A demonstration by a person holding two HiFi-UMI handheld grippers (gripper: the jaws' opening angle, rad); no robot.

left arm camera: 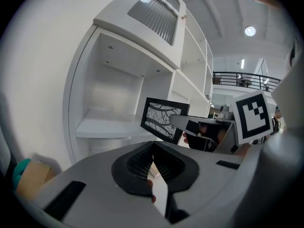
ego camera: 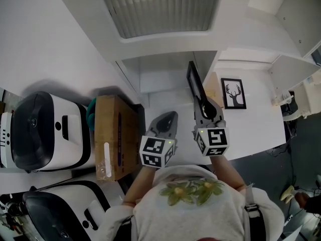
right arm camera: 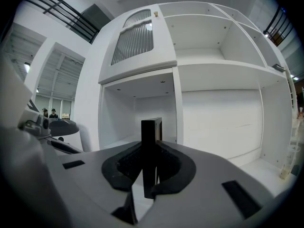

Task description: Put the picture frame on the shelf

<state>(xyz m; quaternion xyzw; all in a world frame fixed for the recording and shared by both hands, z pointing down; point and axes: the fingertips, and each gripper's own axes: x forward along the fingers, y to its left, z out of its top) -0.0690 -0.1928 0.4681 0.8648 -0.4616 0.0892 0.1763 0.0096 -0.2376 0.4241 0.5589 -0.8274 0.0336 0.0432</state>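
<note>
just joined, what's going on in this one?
A person holds a black picture frame in the right hand-held gripper, jaws clamped on it, in front of an open compartment of the white shelf. It is not yet set down. The left hand-held gripper is shut and empty alongside. A deer print already stands further right.

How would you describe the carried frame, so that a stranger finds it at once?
Find the big white shelf unit; before its low open compartment, the right tool grips a thin black frame by its edge. Its picture shows a branching pattern, while the other frame, farther right, shows a deer head.
</note>
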